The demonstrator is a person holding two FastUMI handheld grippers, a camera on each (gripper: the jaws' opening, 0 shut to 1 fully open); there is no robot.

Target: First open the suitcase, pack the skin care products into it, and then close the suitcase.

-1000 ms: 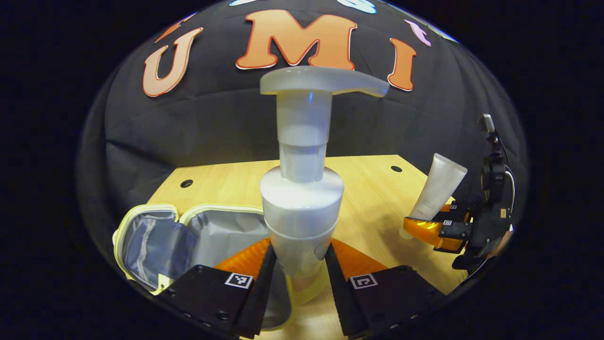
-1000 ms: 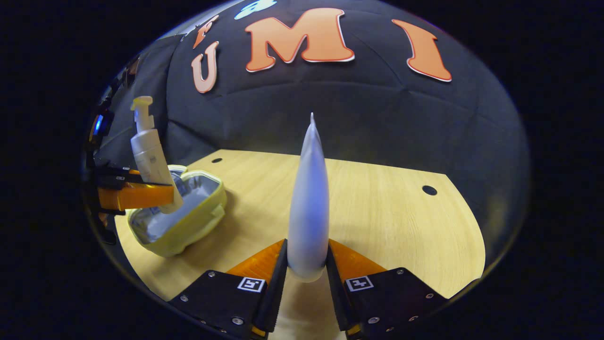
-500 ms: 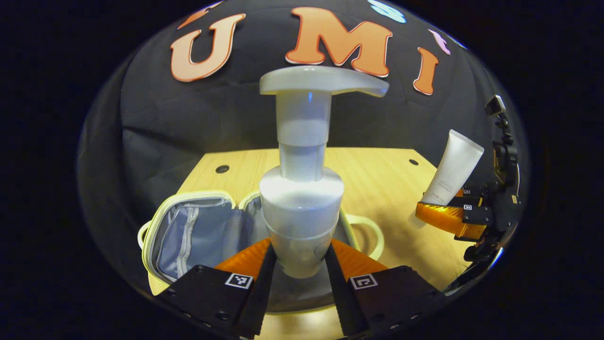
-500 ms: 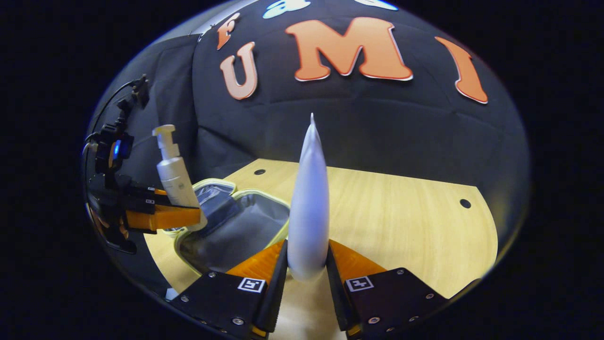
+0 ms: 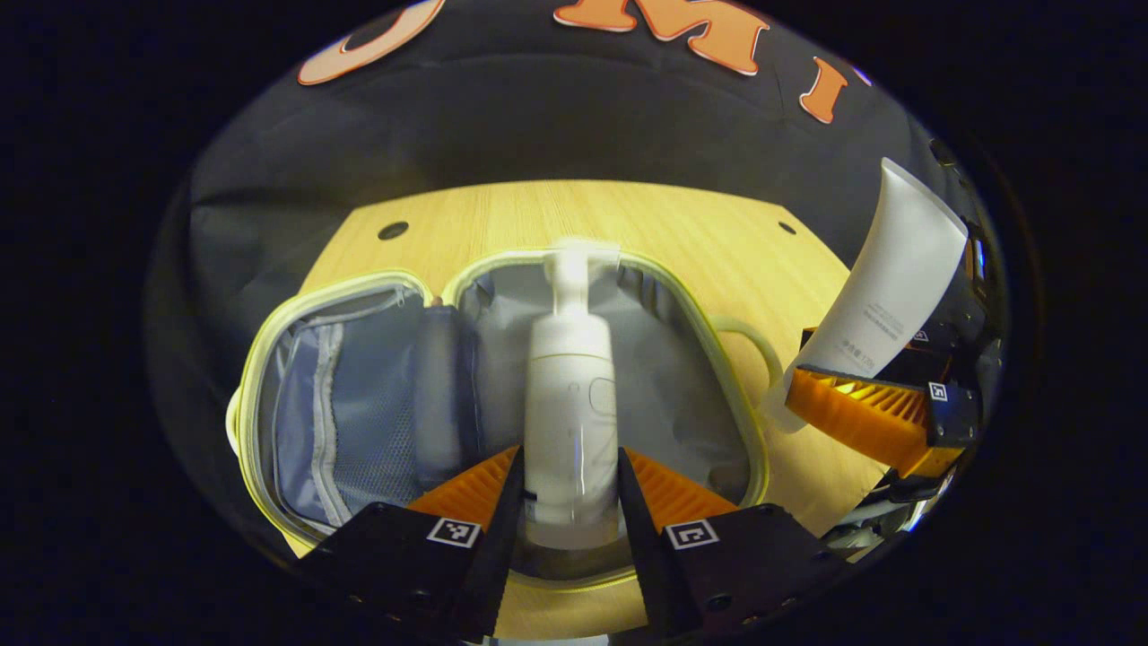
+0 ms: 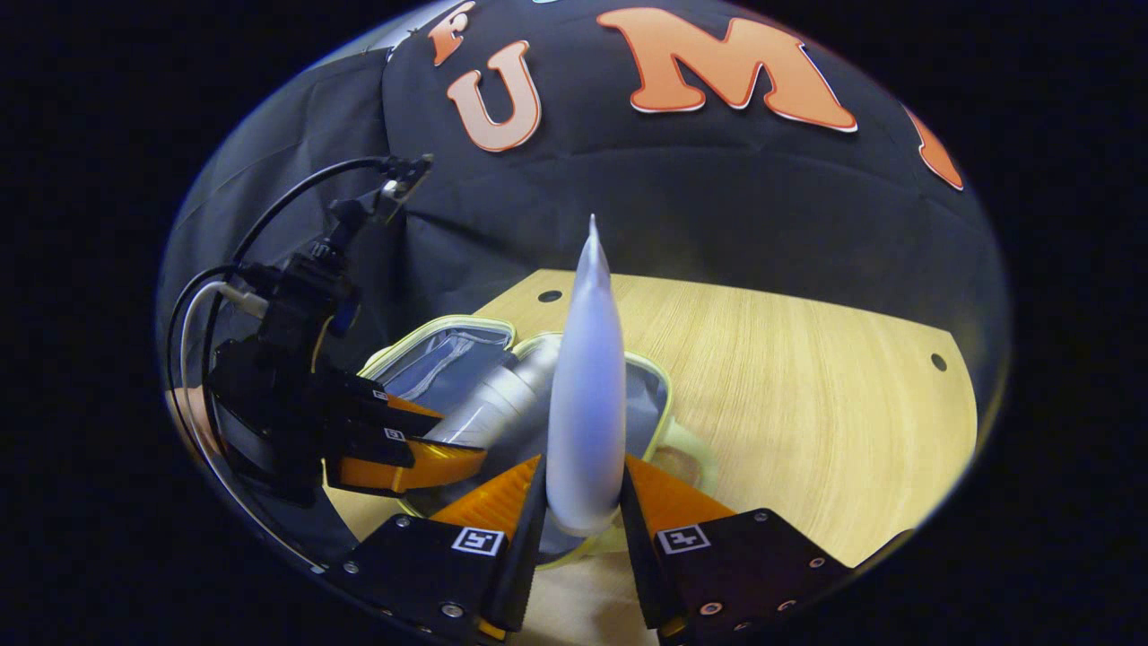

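left tool [image 5: 571, 502] clamped on the lower body of the pump bottle [image 5: 569, 404], both fingers pressing its sides; the bottle is tipped forward, pump head toward the far rim of the case [image 5: 269, 359], its body over the grey-lined right half. the case lies unzipped and spread flat on the wooden surface [image 5: 682, 224], mesh pocket in the left half, a loop handle [image 5: 753, 345] at its right edge.

right tool [image 6: 581, 520] closed on the cap end of the tube [image 6: 587, 377], crimped end up, held just above the near rim of the case [image 6: 659, 395]. in the left gripper view the same tube [image 5: 883, 287] stands tilted beside the case, apart from it; in the right gripper view the left tool [image 6: 404, 453] shows low over the opening with the bottle [image 6: 502, 404] laid nearly flat.

handling, judged: the bottle looks like rigid, smooth plastic — likely slippery, best held at the wide body, not at the thin pump neck, which may snap or depress. the tube is soft and will dent under squeeze; the stiffer cap end is the safer hold. the case is pliant fabric and may shift when things are set in.

stage, judged: opening done, packing under way, closing not yet begun.
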